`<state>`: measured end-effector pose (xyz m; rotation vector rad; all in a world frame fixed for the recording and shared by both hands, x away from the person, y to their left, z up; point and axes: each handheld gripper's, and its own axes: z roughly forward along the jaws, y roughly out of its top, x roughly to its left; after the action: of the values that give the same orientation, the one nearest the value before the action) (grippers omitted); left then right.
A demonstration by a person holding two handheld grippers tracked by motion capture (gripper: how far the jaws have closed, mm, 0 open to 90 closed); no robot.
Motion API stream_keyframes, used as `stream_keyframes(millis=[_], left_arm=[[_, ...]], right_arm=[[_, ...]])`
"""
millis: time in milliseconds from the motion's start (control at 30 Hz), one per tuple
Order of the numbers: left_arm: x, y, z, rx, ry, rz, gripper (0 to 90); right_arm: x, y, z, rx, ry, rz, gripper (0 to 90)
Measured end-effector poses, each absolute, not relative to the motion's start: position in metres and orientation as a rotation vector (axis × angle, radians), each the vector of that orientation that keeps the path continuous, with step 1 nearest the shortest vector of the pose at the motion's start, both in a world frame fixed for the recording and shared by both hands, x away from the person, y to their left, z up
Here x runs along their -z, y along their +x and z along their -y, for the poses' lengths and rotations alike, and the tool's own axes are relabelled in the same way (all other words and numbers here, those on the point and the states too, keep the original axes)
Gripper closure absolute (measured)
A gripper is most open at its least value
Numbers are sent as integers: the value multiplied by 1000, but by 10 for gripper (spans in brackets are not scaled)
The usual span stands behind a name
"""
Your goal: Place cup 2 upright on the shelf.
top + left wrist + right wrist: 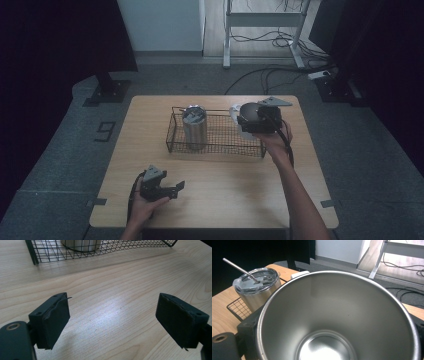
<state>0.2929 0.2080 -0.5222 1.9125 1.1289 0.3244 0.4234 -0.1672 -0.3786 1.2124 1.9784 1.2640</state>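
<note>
A black wire basket (218,148) stands in the middle of the wooden table (225,195). A steel tumbler (194,126) with a clear lid and a metal straw (239,268) stands upright in the basket's left part. My right gripper (256,121) hovers over the basket's right end, shut on an open, empty steel cup (337,315) whose mouth faces its camera. The lidded tumbler (257,290) is to the left of that cup. My left gripper (176,188) rests low near the table's front left, open, with bare wood between its pads (55,322).
The basket's near wall (50,252) lies ahead of the left gripper. A white object (299,274) sits just behind the held cup. Beyond the table are a desk frame (262,20), floor cables (270,75) and two dark stands (107,90).
</note>
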Motion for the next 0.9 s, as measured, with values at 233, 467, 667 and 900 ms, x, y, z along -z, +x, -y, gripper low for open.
stream_keyframes(millis=[233, 467, 667, 900], left_arm=[[523, 293, -208, -323, 1913, -1131, 122], [524, 293, -207, -319, 1919, -1128, 122], [525, 294, -206, -315, 1924, -1130, 123], [526, 294, -206, -314, 1925, -1130, 124]], right_arm=[[383, 430, 169, -1258, 1226, -1979, 65], [387, 436, 169, -1242, 1235, -1981, 65], [390, 441, 169, -1235, 1241, -1984, 65], [393, 447, 167, -1214, 1245, -1996, 65]])
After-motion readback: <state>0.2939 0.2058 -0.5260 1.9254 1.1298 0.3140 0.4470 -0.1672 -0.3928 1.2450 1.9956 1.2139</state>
